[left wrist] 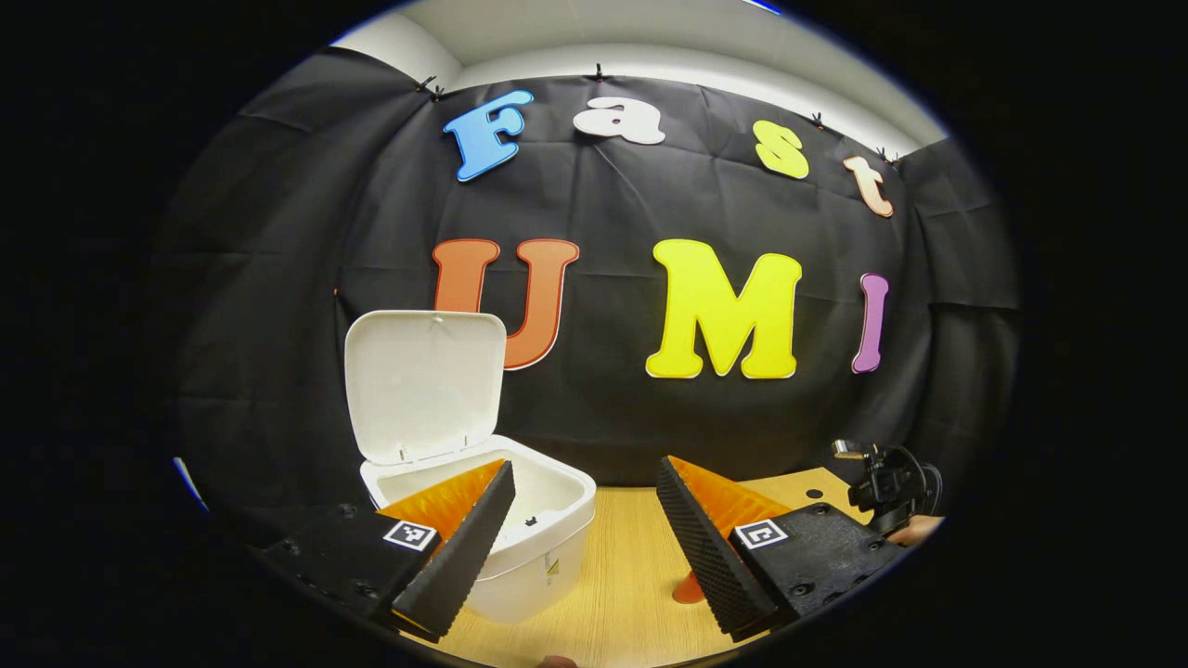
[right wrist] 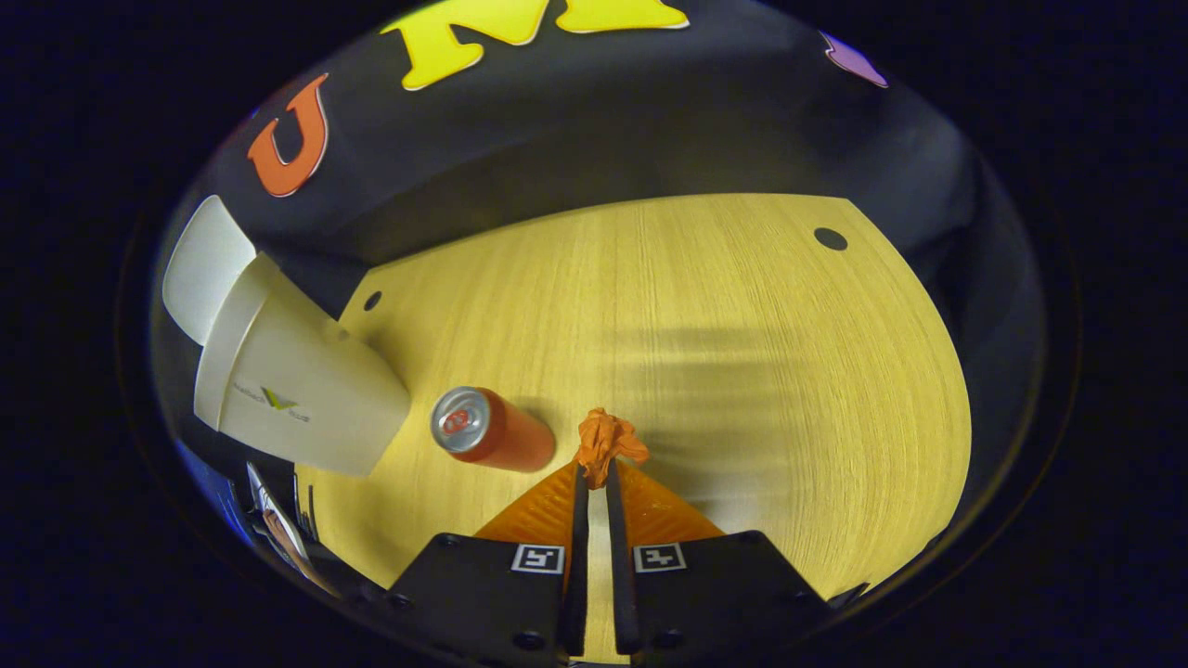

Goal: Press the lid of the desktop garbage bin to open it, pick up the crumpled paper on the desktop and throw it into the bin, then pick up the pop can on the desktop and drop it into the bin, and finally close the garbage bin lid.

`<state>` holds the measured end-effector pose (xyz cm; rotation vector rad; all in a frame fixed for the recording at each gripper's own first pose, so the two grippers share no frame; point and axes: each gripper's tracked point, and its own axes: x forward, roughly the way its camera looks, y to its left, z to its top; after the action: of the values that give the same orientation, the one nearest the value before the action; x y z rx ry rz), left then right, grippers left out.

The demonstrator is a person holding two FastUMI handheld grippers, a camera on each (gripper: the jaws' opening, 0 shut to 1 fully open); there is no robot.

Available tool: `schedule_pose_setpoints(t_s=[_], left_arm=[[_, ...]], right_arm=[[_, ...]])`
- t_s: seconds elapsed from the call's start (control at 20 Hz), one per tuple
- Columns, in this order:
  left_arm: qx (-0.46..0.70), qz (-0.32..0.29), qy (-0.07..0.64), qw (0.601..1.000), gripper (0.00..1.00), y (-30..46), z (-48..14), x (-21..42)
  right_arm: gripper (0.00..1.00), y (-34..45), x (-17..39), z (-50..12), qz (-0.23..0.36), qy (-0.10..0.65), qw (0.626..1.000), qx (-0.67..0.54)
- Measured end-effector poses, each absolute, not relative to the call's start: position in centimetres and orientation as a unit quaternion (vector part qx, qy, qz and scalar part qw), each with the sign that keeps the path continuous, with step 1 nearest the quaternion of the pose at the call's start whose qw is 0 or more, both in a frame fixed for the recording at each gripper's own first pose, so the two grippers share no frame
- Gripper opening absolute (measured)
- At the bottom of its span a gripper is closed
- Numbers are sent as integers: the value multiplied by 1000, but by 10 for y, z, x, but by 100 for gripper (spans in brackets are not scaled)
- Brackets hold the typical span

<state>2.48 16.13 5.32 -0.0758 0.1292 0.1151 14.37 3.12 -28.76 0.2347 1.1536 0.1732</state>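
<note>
Crumpled paper (right wrist: 608,441), light and soft, sits pinched in my nearly closed right gripper (right wrist: 594,475); left gripper (left wrist: 585,529) gapes empty.

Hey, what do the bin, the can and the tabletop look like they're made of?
Bin: looks like white moulded plastic, smooth and matte, with rounded corners and thin walls.
Can: likely aluminium, given its shiny silver top with a pull tab and its glossy orange body.
Tabletop: pale wood grain, very even, so possibly laminate rather than solid wood.

pop can (right wrist: 490,430) stands between crumpled paper (right wrist: 605,440) and open bin (right wrist: 302,390).
</note>
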Motion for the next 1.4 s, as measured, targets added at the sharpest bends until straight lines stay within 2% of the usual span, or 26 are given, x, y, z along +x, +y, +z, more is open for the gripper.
schedule_pose_setpoints(t_s=[0.65, 0.9, 0.95, 1.0, 1.15, 1.4], left_arm=[[-40, 49, 70, 996, 100, 200, 50, 5], [-40, 48, 69, 996, 100, 215, 53, 1], [-38, 50, 68, 996, 100, 218, 53, 0], [-37, 52, 68, 996, 100, 223, 54, -1], [-41, 60, 66, 995, 100, 235, 55, -4], [-53, 76, 66, 994, 100, 257, 59, -12]], right_arm=[[12, 38, 206, -127, 159, 425, 889, 56], [12, 105, 215, -95, 205, 399, 892, 62], [8, 117, 215, -88, 217, 394, 891, 62], [12, 129, 216, -79, 229, 388, 890, 64], [12, 169, 230, -58, 258, 356, 896, 68], [12, 230, 236, -44, 299, 344, 887, 66]])
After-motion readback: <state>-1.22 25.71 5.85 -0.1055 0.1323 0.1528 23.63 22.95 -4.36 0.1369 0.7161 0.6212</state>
